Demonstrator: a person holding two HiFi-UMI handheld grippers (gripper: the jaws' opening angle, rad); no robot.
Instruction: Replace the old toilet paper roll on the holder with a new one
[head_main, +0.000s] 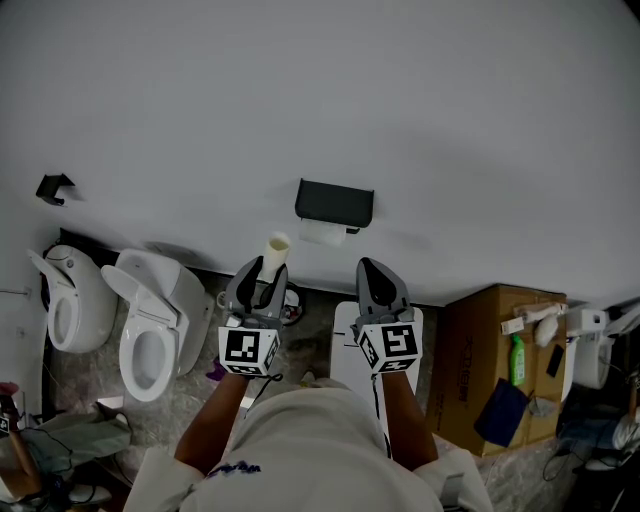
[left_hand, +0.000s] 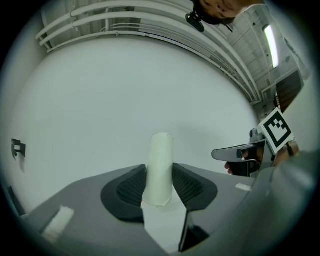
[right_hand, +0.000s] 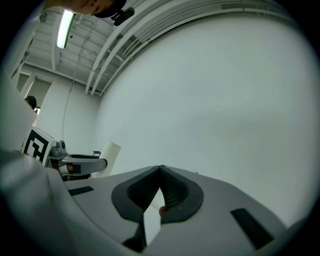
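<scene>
An upright cardboard tube (left_hand: 161, 160) is clamped in the left hand-held gripper (head_main: 258, 278), apart from the wall holder (head_main: 334, 203). The right hand-held gripper (head_main: 378, 280) is closed on nothing. Removal is judged done; the cardboard tube must be set aside next.

You're in a makeshift washroom set inside an industrial room: two toilets (head_main: 150, 320) against a bare white wall (head_main: 420, 100), a black paper holder (head_main: 334, 203), a cardboard box (head_main: 480, 340) (a green bottle (head_main: 517, 362) on it), and exposed ceiling pipes (left_hand: 150, 20).
</scene>
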